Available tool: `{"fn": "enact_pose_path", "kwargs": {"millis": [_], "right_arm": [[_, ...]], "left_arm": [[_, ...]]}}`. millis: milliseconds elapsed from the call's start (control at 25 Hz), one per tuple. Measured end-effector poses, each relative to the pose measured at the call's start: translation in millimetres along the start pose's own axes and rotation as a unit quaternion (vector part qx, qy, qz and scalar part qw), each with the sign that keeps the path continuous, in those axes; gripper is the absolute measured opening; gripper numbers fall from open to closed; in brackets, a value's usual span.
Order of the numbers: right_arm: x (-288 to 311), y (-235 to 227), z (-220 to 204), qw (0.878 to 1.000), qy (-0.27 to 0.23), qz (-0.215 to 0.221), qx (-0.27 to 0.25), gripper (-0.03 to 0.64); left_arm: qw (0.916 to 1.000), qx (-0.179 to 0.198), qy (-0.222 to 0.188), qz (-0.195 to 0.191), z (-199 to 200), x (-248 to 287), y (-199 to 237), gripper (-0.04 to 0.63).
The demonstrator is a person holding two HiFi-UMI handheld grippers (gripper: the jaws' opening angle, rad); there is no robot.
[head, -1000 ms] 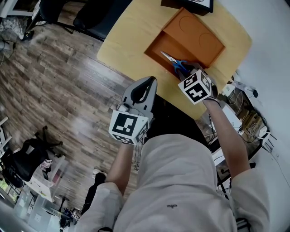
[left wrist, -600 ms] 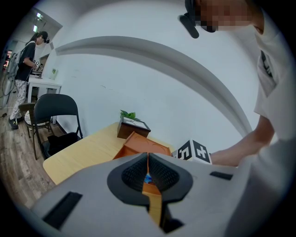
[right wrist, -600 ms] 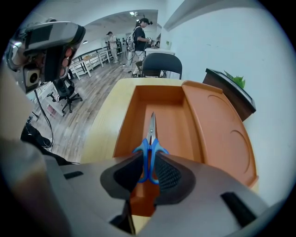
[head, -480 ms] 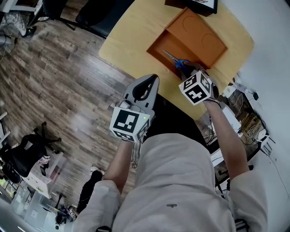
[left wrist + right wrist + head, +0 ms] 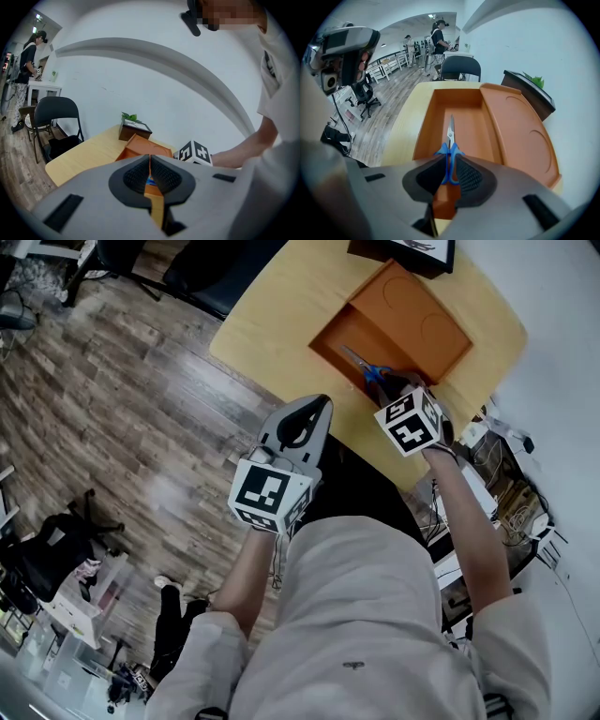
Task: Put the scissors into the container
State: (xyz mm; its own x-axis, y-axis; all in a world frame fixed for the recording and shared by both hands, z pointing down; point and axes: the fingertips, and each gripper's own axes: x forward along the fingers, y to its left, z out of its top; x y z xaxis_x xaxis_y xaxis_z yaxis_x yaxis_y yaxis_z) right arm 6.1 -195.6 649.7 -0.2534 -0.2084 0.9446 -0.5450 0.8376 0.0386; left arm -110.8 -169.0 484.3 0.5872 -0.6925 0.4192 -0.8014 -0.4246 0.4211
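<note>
Scissors [image 5: 450, 147] point toward 12 o'clock above the tabletop [image 5: 277, 306], over the orange container [image 5: 417, 324], handles clamped in the right gripper [image 5: 449, 164], arm outstretched; left gripper [image 5: 150, 161], jaws together, hangs at its 8 o'clock, elbow bent.

surface: ur table [image 5: 272, 306], light wood top, rounded corners, on plank floor [image 5: 112, 390] | on it: orange container [image 5: 427, 324], 2 sections side by side, near end close to the table edge by u | dark box [image 5: 403, 251] w/ green plant [image 5: 533, 80] just beside container's far end, can't tell if touching
</note>
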Motion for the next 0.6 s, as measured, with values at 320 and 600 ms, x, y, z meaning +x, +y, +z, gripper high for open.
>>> {"fn": "enact_pose_path", "kwargs": {"millis": [320,600], "right_arm": [[-20,-3,9,0.998,-0.05,0.001,0.044,0.062],[-52,6,4,0.997,-0.078,-0.013,0.021,0.052]], "left_arm": [[0.9998,0.014,0.0,0.016,3,-18,-5,0.008],[0.9989,0.033,0.002,0.032,4,-29,-29,0.008]]}}
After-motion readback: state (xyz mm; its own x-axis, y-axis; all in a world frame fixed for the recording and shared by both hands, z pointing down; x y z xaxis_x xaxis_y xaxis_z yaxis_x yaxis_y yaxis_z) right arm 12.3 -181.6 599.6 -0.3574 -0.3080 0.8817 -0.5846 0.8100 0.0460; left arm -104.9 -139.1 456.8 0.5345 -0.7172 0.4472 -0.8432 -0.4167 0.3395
